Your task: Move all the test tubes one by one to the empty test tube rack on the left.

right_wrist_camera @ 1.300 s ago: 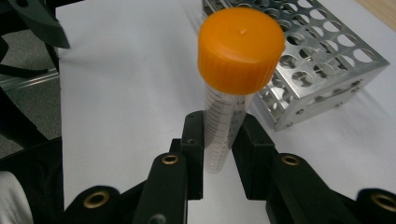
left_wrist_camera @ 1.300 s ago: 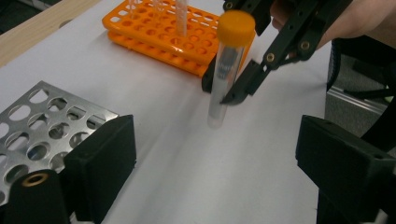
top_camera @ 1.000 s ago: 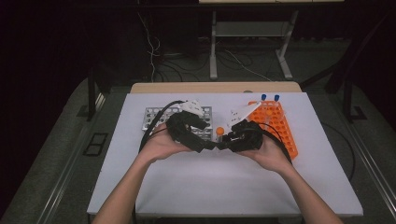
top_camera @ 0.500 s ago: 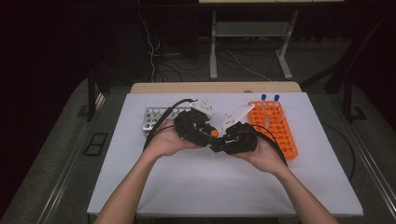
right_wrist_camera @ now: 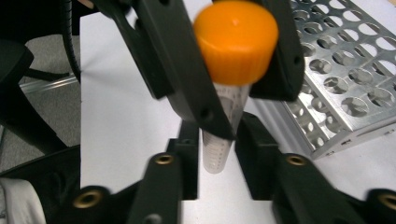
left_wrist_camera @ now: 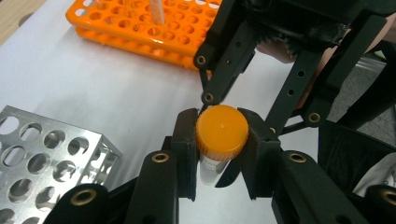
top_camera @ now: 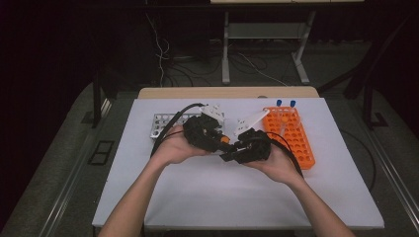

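Observation:
A clear tube with an orange cap (left_wrist_camera: 222, 130) is held in the air between my two grippers, above the white table (top_camera: 237, 197). My left gripper (left_wrist_camera: 222, 133) has just been closing and is now shut on the cap, with a pad pressed to each side. My right gripper (right_wrist_camera: 217, 156) faces it from the other side. Its jaws have just been opening, and the tube's lower body (right_wrist_camera: 218, 149) stands between its pads with a thin gap on either side. In the high view both grippers meet at the table's middle around the cap (top_camera: 225, 139).
An orange tube rack (top_camera: 294, 138) lies to the right, with two blue-capped tubes (top_camera: 279, 102) at its far end. A perforated metal rack (top_camera: 165, 123) sits to the left behind my left hand. Cables trail from both grippers.
My left gripper has moved right to meet the right one and closed its jaws on the orange cap. My right hand has stayed in place.

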`<state>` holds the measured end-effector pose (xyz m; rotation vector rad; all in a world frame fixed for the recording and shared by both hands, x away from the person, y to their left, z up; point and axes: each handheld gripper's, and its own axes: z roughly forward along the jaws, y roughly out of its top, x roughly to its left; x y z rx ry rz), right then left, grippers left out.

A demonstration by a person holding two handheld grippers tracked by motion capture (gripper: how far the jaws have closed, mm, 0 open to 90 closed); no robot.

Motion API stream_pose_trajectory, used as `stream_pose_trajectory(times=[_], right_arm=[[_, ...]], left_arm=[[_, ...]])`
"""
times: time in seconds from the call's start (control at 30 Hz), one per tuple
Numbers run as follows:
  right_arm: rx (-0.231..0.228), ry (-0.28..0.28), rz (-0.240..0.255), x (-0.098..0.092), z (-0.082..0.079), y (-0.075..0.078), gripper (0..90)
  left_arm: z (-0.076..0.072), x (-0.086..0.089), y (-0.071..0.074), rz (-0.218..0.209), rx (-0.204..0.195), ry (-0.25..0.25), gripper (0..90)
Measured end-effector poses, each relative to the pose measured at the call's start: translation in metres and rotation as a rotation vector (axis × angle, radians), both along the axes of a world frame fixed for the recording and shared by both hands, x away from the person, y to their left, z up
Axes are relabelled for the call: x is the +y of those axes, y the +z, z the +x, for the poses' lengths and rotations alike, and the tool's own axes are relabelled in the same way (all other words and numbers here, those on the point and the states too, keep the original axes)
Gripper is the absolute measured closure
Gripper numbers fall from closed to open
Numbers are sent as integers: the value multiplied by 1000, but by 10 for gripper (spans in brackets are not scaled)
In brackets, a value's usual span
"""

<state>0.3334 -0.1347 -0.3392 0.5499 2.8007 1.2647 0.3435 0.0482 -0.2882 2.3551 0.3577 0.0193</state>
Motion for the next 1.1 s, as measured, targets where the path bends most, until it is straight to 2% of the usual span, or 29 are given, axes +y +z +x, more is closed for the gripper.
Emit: stream_pose_trajectory(times=[0.1,0.27,0.57,0.9,0.97,1.03,1.1], right_arm=[[4,-11,3,-2,0,0,641],[22,-62,39,-13,0,-1,562],[31,-111,75,-29,-4,-5,426],[32,-215,84,-53,-13,-13,123],[41,-223,89,-57,-14,-14,109],[44,-229,97,-61,-16,-15,0],[42,-240,102,-66,-18,-16,2]], left_arm=[[1,0,3,0,-5,0,685],[6,2,12,-4,-17,0,685],[19,5,24,-4,-34,26,685],[38,2,35,-1,-51,40,686],[46,0,38,4,-54,40,686],[48,0,38,2,-52,47,686],[57,0,40,7,-55,56,686]])
